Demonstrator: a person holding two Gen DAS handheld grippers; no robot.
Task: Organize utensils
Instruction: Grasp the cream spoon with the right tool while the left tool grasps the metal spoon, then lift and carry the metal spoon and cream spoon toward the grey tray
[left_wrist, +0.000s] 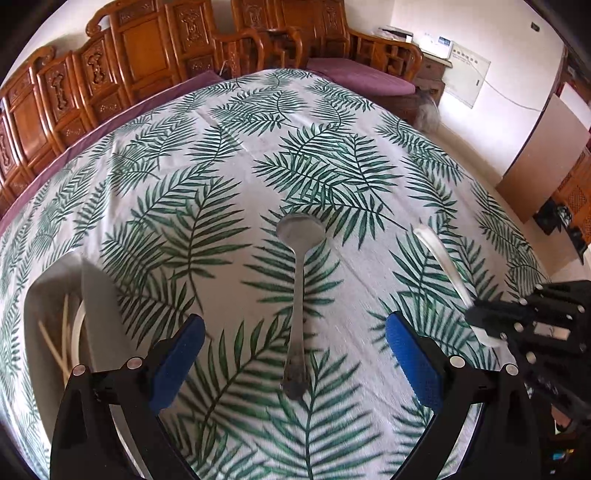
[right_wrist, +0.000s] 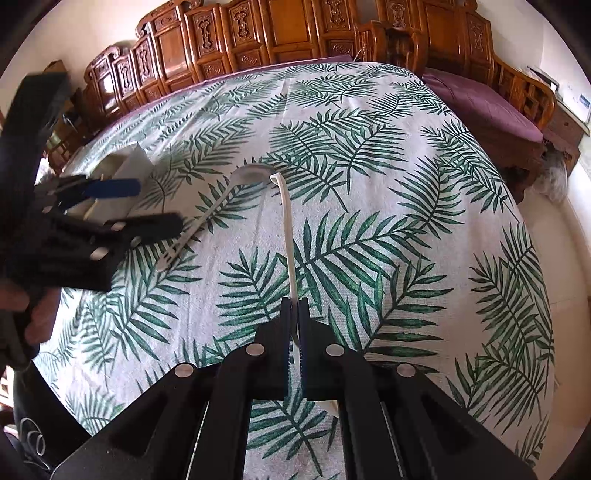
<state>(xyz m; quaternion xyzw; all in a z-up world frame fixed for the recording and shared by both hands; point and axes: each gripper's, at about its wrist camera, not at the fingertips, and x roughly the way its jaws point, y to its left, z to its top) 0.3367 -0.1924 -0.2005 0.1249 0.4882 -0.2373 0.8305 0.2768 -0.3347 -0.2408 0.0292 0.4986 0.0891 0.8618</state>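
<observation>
- Fingers of the right gripper (right_wrist: 294, 314) clamped together on the handle of a white spoon (right_wrist: 286, 218); its bowl end points far, and looks to sit just above the cloth, contact uncertain.
- Left gripper (left_wrist: 295, 354) fingers wide apart, blue pads (left_wrist: 179, 363) either side of a metal spoon (left_wrist: 297, 295) lying flat on the leaf-print tablecloth (left_wrist: 229, 177), handle near, bowl far. No contact yet.
- Step in hand, as I judge it: white spoon picked up, metal spoon lined up for a grasp.
- Next move likely calls for lowering the left fingers around the thin handle and closing squarely; flat metal on cloth may slip.
- White utensil holder (left_wrist: 55, 295) stands at the near left, just beside the left gripper. Pale chopsticks (left_wrist: 62, 339) lean inside one compartment; other compartments hidden.
</observation>
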